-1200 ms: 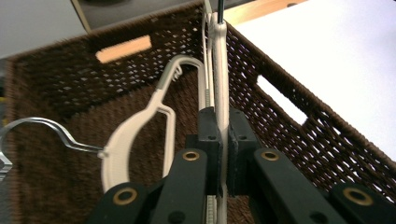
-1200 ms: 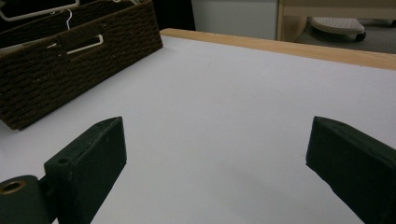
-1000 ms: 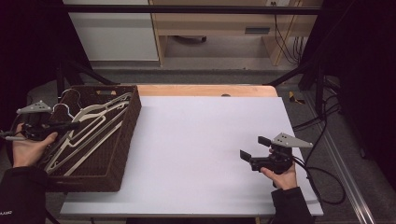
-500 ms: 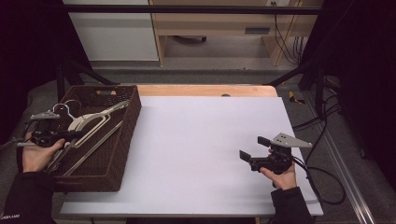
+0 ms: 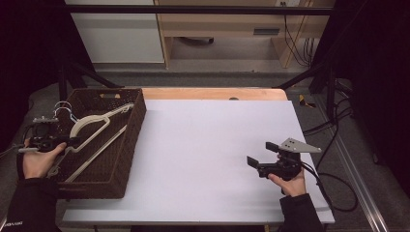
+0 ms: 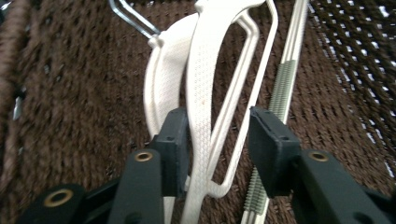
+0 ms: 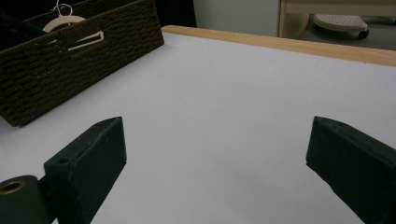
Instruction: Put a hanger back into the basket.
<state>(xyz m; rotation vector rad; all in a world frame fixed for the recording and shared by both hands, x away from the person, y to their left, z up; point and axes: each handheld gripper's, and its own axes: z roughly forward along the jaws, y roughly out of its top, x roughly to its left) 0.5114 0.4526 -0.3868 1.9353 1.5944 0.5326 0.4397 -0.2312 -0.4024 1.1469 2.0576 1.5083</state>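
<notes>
High view: the wicker basket (image 5: pixel 123 159) holds the cream hangers (image 5: pixel 92 126). The left gripper (image 6: pixel 217 149) has just been opening; its jaws straddle a hanger's arm without pinching. It may snag there if lifted. The left hand reaches into the basket; the right gripper (image 5: pixel 263 155) rests spread, empty, on the table (image 5: pixel 203 145).

No lettering, label, brand mark or number can be read anywhere in these views: not on the dark brown woven basket (image 5: pixel 126 145), not on the cream plastic clothes hangers (image 6: pixel 205 79) lying in it, and not on the white tabletop (image 5: pixel 208 145).
</notes>
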